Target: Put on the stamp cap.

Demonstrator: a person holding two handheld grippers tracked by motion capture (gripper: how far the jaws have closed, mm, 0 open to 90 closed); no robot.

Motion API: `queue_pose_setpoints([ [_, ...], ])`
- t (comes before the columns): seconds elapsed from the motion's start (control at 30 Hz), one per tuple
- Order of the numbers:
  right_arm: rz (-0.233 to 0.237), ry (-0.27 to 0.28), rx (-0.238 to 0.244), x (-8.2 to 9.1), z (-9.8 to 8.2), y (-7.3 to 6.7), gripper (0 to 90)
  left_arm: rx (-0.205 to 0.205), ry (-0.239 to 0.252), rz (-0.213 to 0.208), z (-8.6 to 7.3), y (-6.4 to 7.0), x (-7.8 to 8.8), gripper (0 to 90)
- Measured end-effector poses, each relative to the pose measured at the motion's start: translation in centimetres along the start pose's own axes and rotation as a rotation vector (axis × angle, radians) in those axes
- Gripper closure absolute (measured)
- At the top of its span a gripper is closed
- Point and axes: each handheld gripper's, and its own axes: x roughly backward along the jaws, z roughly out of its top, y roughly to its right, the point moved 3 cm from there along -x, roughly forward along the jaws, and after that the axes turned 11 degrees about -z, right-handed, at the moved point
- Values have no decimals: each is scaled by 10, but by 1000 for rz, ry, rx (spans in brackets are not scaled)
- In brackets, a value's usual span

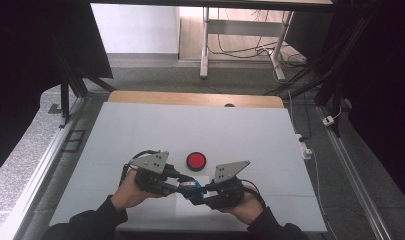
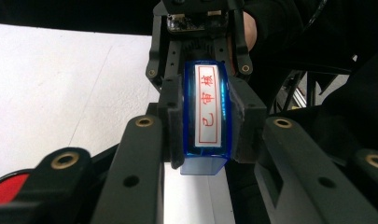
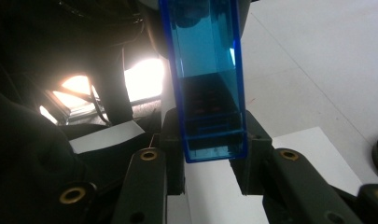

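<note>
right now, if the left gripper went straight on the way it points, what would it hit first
Probably the right gripper. The left gripper points at it across the blue stamp, which both clamp, with nothing else between them. Depth is hard to judge, but the gap looks short.

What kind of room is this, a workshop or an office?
Probably a lab or test room set up for recording: a plain white table ringed by black curtains, loose cables on the floor, and a hand-held gripper at work.
</note>
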Motion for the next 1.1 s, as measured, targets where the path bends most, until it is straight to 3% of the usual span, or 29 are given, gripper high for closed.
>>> queue_pose_setpoints([
  [0.5, 29, 58, -5, 4, 3, -1, 687, 26, 80, -36, -1, -1, 2, 701],
  [0.8, 18, 40, -16, 3, 1, 1, 681, 16, 41, -12, 1, -1, 1, 700],
  [1.1, -5, 38, -26, 3, 1, 1, 631, 23, 38, 0, 2, -1, 1, 699],
])
